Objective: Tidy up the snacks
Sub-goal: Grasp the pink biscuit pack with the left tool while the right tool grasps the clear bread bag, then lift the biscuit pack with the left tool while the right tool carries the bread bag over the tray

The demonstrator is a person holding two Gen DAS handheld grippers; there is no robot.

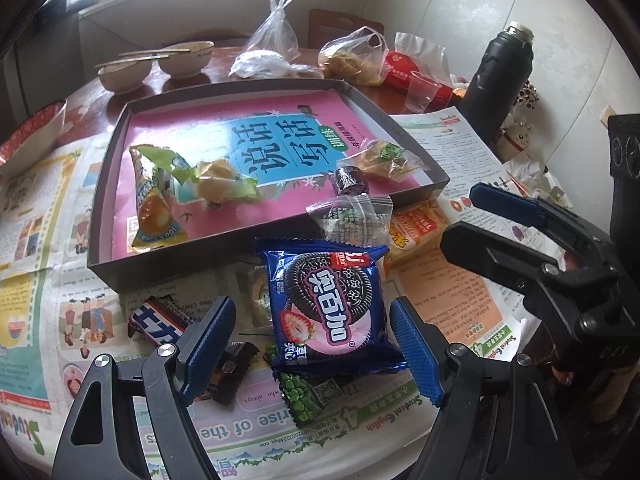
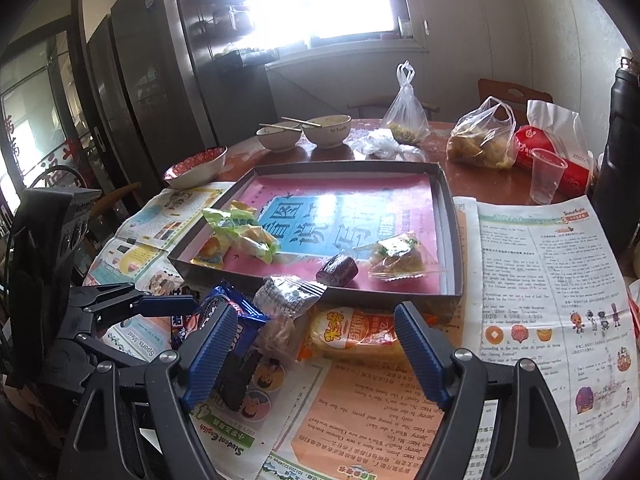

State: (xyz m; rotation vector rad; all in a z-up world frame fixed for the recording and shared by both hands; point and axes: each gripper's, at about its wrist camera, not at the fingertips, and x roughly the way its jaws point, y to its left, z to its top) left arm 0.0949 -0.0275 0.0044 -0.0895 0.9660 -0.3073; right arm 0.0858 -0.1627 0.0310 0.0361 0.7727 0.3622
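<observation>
Right between the spread fingers of the left gripper (image 1: 312, 344) sits a blue Oreo pack (image 1: 330, 312), flat on the newspaper (image 1: 256, 428) just in front of the box. The jaws are wide open, and neither blue pad looks like it's pressing the pack, so nothing's gripped. The pack lies on top of a green pea snack bag (image 1: 306, 398), with a Snickers-type bar (image 1: 160, 326) and a small dark wrapper (image 1: 230, 372) off to its left, and a clear cookie packet (image 1: 350, 220) leaning against the box edge.

Over on the other side, the right gripper (image 2: 314, 354) is wide open too, holding nothing, hovering over an orange-yellow snack bag (image 2: 356, 334) by the box's front wall.

That shallow dark box (image 1: 100, 216) has a pink and blue book cover lining its bottom. Inside it: a yellow cone-shaped pack (image 1: 154, 200), a green-wrapped pastry (image 1: 220, 184), a dark round candy (image 1: 351, 181) and a clear-bagged pastry (image 1: 386, 160).

Further back on the table are two bowls with chopsticks (image 1: 154, 66), plastic bags (image 1: 272, 40), a clear plastic cup (image 1: 420, 90) and a black thermos (image 1: 502, 76).
</observation>
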